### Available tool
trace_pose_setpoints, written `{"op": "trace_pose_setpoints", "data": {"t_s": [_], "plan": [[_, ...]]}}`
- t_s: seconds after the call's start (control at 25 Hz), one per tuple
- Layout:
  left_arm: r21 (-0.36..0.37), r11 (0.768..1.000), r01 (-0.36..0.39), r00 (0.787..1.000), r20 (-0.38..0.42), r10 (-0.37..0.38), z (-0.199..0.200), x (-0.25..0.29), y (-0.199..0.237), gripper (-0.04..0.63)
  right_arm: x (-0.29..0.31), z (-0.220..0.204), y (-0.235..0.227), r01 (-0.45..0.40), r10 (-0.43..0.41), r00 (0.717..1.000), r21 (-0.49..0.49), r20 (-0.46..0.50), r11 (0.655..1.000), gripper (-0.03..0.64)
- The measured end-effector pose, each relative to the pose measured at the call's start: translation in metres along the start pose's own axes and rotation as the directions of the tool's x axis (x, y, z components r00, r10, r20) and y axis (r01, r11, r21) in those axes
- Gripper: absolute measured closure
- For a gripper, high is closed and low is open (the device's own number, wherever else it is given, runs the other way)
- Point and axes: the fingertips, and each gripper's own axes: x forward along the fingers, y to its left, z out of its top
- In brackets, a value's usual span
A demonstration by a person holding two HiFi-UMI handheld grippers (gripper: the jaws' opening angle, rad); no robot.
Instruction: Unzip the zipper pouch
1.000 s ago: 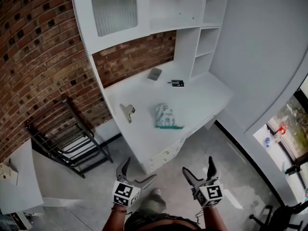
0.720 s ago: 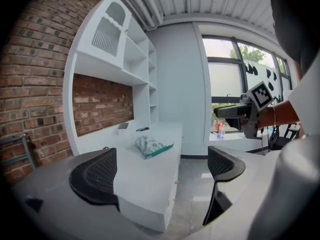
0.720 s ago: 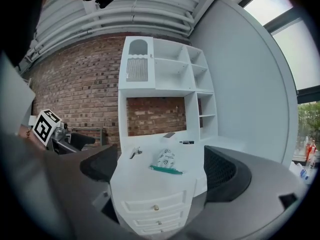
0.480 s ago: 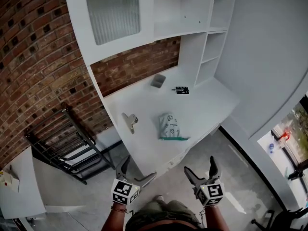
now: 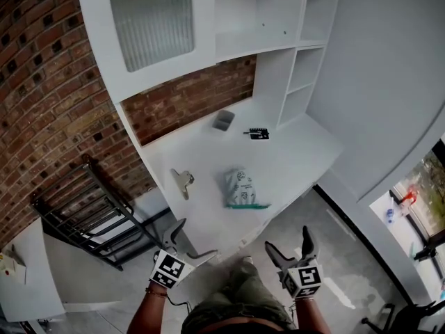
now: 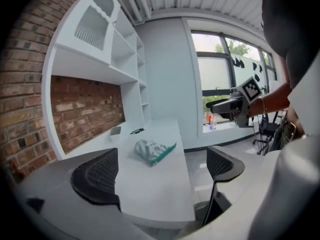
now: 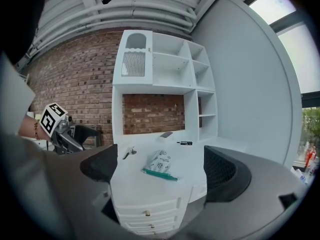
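Note:
The zipper pouch (image 5: 240, 188) is white with a green zip edge and lies on the white desk (image 5: 208, 207) near its front edge. It also shows in the left gripper view as the pouch (image 6: 152, 150) and in the right gripper view as the pouch (image 7: 160, 164). My left gripper (image 5: 189, 241) hangs open below the desk's front left. My right gripper (image 5: 290, 245) is open too, below the desk's front right. Both are well short of the pouch and hold nothing. Each gripper view shows wide-apart jaws, the left gripper (image 6: 157, 174) and the right gripper (image 7: 160, 171).
On the desk lie a metal clip (image 5: 183, 181), a small grey box (image 5: 223, 120) and a black pen-like item (image 5: 258, 133). White shelves (image 5: 292, 68) rise behind. A black rack (image 5: 90, 214) stands left by the brick wall. Drawers (image 7: 145, 211) front the desk.
The left gripper has swung outward to the left and slightly up. The view has shifted, so the desk sits a little further left. The right gripper has hardly moved.

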Motion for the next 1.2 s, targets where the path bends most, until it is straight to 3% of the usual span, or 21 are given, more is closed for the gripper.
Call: {"op": "trace_pose_setpoints", "data": {"t_s": [0.16, 0.28, 0.44, 0.52, 0.6, 0.68, 0.8, 0.96, 1.04, 1.12, 1.2], "plan": [[0.181, 0.983, 0.042, 0.996, -0.086, -0.026, 0.004, 0.025, 0.025, 0.043, 0.015, 0.001, -0.017, 0.008, -0.008, 1.0, -0.002, -0.007, 1.0, 0.081], [0.304, 0.946, 0.115, 0.989, -0.126, -0.08, 0.006, 0.047, 0.031, 0.043, 0.032, 0.006, -0.03, 0.005, -0.005, 1.0, -0.005, -0.006, 1.0, 0.081], [0.384, 0.888, 0.253, 0.964, -0.176, -0.198, 0.007, 0.082, 0.034, 0.046, 0.059, 0.016, -0.049, 0.002, -0.002, 1.0, 0.024, 0.014, 1.0, 0.081], [0.473, 0.821, 0.321, 0.941, -0.257, -0.22, -0.002, 0.102, 0.04, 0.052, 0.069, 0.019, -0.056, 0.003, -0.004, 1.0, 0.021, 0.021, 1.0, 0.081], [0.551, 0.735, 0.395, 0.91, -0.341, -0.234, -0.012, 0.121, 0.046, 0.063, 0.078, 0.021, -0.063, 0.005, -0.005, 1.0, 0.012, 0.019, 1.0, 0.081], [0.573, 0.663, 0.481, 0.87, -0.409, -0.277, -0.017, 0.139, 0.05, 0.096, 0.086, 0.021, -0.07, 0.005, -0.005, 1.0, 0.017, 0.014, 1.0, 0.081], [0.544, 0.568, 0.617, 0.781, -0.511, -0.36, -0.026, 0.167, 0.052, 0.184, 0.097, 0.022, -0.082, 0.013, -0.013, 1.0, 0.03, 0.007, 0.999, 0.081], [0.543, 0.378, 0.749, 0.66, -0.661, -0.358, -0.057, 0.194, 0.052, 0.223, 0.107, 0.021, -0.095, 0.031, -0.031, 1.0, 0.043, -0.004, 0.999, 0.081], [0.536, 0.299, 0.789, 0.613, -0.712, -0.342, -0.072, 0.204, 0.054, 0.255, 0.111, 0.02, -0.102, 0.044, -0.043, 0.999, 0.045, -0.017, 0.998, 0.081], [0.534, 0.249, 0.808, 0.589, -0.737, -0.332, -0.081, 0.214, 0.056, 0.306, 0.113, 0.018, -0.109, 0.059, -0.058, 0.998, 0.046, -0.024, 0.997, 0.081], [0.532, 0.222, 0.817, 0.576, -0.746, -0.334, -0.087, 0.224, 0.056, 0.336, 0.114, 0.015, -0.118, 0.074, -0.073, 0.997, 0.05, -0.023, 0.996, 0.081]]}}
